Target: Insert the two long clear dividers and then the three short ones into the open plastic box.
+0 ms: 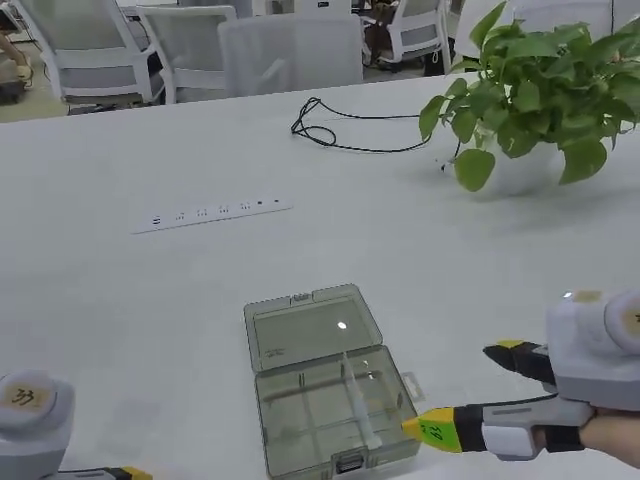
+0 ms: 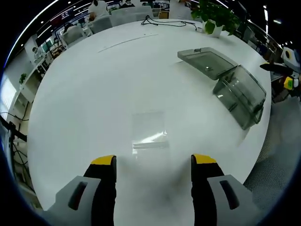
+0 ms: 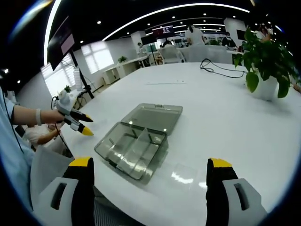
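Looking down, we are seeing the open plastic box (image 1: 275, 440) lying on the white table (image 1: 120, 300), with its lid (image 1: 310, 325) folded flat behind the base. One clear divider (image 1: 360, 400) is standing lengthwise inside the box, a little right of its middle.

We are holding the right gripper (image 1: 470, 392) just right of the box and pointing it toward the box. Its jaws are spread wide and are gripping nothing. A loose divider (image 3: 184, 176) is lying flat on the table between this gripper and the box, close to the box's side.

We are holding the left gripper (image 2: 153, 160) well to the left of the box, its jaws likewise parted and empty. A second loose divider (image 2: 149, 131) is lying flat on the table just ahead of those jaws, well apart from the box. We cannot tell whether either loose piece is long or short.

Behind the box a power strip (image 1: 215, 212) is sitting flush in the table. Farther behind the box a black cable (image 1: 340, 125) is lying in a loop. A potted plant (image 1: 540, 80) is standing behind the box and to its right.
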`<state>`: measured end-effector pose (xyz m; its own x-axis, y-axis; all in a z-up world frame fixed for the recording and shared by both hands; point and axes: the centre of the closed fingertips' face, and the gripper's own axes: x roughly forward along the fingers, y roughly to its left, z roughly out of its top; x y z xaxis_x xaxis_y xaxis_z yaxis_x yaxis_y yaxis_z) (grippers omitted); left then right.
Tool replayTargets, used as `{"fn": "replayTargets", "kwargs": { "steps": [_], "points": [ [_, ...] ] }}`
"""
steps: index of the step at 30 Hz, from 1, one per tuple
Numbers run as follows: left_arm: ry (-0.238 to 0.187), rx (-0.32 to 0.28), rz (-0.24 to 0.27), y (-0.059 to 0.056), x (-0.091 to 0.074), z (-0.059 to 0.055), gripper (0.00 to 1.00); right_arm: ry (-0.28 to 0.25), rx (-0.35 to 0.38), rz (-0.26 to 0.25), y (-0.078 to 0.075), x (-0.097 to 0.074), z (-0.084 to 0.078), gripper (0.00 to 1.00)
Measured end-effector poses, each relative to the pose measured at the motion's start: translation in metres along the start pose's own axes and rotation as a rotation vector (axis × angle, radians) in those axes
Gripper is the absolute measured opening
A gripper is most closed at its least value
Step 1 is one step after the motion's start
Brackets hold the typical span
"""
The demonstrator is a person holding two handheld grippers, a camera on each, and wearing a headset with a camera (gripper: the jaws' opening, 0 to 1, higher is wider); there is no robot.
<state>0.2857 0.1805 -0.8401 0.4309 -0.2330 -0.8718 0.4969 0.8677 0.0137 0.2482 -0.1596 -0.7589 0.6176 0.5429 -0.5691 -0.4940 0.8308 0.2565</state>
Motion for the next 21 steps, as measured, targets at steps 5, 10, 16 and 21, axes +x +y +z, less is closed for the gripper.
{"fn": "replayTargets", "kwargs": {
  "steps": [5,10,16,21],
  "points": [
    [0.038,0.005,-0.004,-0.0013,0.0011,-0.0017,0.57,-0.005,0.005,0.000,-0.0008,-0.0009,0.0008,1.00],
    [0.064,0.013,-0.014,-0.0027,0.0023,-0.0039,0.52,0.000,0.009,0.003,-0.0011,-0.0018,-0.0006,0.98],
    [0.073,-0.001,-0.018,-0.0003,0.0019,-0.0042,0.46,0.002,0.016,0.004,-0.0003,-0.0018,-0.0019,0.97],
    [0.077,-0.002,-0.017,0.0000,0.0018,-0.0038,0.39,0.005,0.023,0.006,0.0015,-0.0003,-0.0037,0.97]
  ]
}}
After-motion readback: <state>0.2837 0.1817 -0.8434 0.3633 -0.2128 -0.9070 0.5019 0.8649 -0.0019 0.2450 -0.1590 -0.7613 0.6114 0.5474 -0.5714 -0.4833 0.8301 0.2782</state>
